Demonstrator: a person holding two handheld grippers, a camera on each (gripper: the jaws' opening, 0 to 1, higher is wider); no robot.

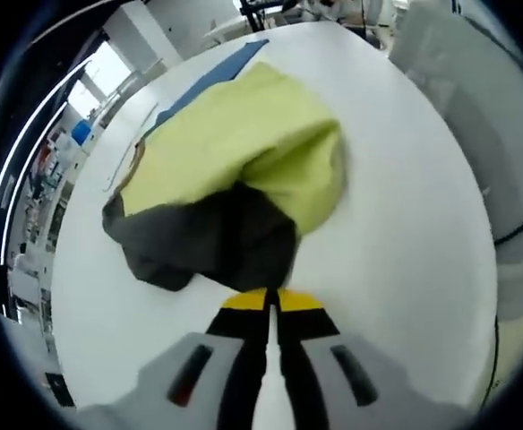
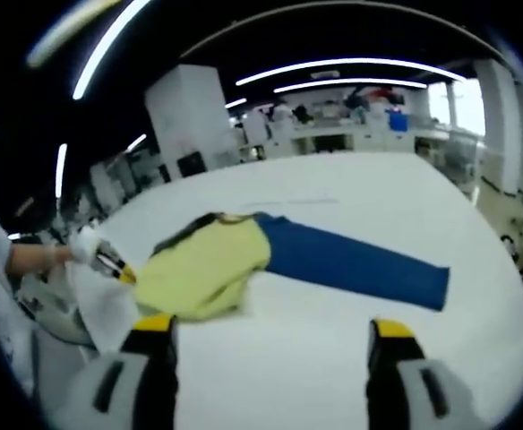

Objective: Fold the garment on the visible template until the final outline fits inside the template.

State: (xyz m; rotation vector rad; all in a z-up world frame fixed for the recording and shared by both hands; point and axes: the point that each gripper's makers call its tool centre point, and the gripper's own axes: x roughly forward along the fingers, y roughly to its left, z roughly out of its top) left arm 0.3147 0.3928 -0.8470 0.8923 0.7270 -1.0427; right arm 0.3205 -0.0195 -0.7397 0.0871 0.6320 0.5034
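- Left gripper view: left claw (image 1: 270,303) clenched, its yellow-tipped jaws pressed together on the dark grey edge of the garment (image 1: 235,179), which lies bunched on the white tabletop (image 1: 405,224), yellow-green side up.
- Blue template (image 1: 210,79) partly covered, protruding beyond the garment's far side.
- Right gripper view: right claw (image 2: 270,336) released, jaws wide apart above bare tabletop (image 2: 333,340).
- Garment (image 2: 199,264) overlaps one end of the template (image 2: 355,264); left claw (image 2: 116,266) at the garment's edge, person's hand (image 2: 38,258) behind it.
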